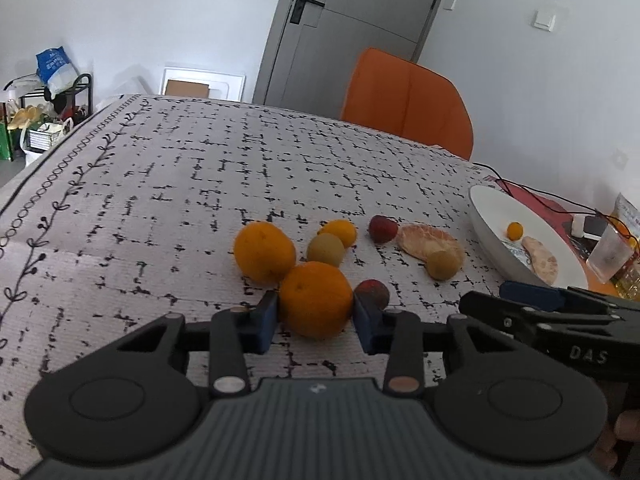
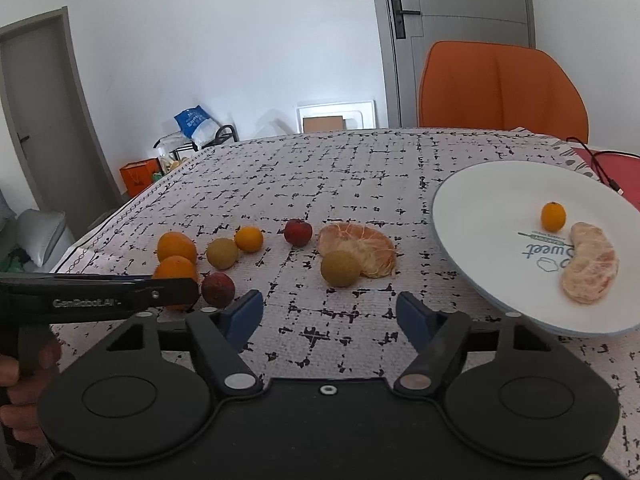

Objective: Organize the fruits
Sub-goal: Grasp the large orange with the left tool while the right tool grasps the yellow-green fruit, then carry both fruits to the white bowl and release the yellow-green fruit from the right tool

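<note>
- The tabletop [image 1: 160,184] wears a pale cloth with black marks.
- Far left lies a big orange [image 1: 264,251]. Just in front of it sits a second orange [image 1: 315,299], and the two touch.
- The left gripper [image 1: 314,322] has its blue fingers [image 1: 264,322] on both sides of this second orange. The fingers press on its sides, so it is grasped. It looks to sit on the cloth.
- A dark red fruit [image 1: 372,293] sits just right of the held orange, beside the right finger.
- Behind them are a green-yellow fruit [image 1: 326,249] and a small orange fruit [image 1: 340,232], close together.
- Next comes another red fruit [image 2: 298,232], then a peeled citrus half [image 2: 360,246] with a second green-yellow fruit [image 2: 341,269] touching its front.
- The right gripper [image 2: 330,316] hangs just in front of that green-yellow fruit. Its fingers [image 2: 412,316] are spread apart with only cloth between them.
- Far right, a white plate [image 2: 480,200] holds a tiny orange fruit [image 2: 553,216] and a peeled wedge [image 2: 590,270].
</note>
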A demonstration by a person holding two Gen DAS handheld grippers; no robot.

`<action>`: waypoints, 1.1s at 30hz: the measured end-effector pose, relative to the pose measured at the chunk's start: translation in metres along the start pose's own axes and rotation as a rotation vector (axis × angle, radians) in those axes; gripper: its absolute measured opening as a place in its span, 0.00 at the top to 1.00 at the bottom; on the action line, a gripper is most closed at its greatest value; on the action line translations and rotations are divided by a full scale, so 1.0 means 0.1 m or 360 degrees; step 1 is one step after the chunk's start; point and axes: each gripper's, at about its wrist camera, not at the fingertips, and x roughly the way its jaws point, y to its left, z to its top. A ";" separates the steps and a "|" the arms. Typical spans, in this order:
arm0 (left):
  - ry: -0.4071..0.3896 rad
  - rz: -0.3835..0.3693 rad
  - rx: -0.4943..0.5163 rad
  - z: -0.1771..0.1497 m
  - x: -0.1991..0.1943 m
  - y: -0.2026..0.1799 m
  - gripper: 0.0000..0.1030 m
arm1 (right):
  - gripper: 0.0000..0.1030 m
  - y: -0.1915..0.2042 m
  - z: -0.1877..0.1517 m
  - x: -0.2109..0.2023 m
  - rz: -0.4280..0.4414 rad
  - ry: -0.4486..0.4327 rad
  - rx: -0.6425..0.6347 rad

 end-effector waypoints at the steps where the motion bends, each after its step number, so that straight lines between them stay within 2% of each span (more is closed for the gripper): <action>1: -0.0004 0.0009 0.0003 0.00 -0.01 0.01 0.62 | 0.34 0.00 0.01 0.02 -0.0004 0.0001 -0.0004; 12: -0.0057 0.0094 -0.0017 0.08 -0.19 0.19 0.62 | 0.56 0.06 0.12 0.23 -0.0073 0.0011 -0.0041; 21: -0.0079 0.0124 -0.0018 0.11 -0.27 0.26 0.62 | 0.62 0.09 0.16 0.33 -0.0118 -0.0011 -0.0102; 24: -0.0083 0.0126 -0.0013 0.11 -0.29 0.26 0.62 | 0.76 0.09 0.15 0.37 -0.0112 0.0006 -0.0112; 33: -0.0094 0.0101 0.0031 0.14 -0.28 0.15 0.62 | 0.76 0.04 0.18 0.16 -0.0054 -0.0053 -0.0092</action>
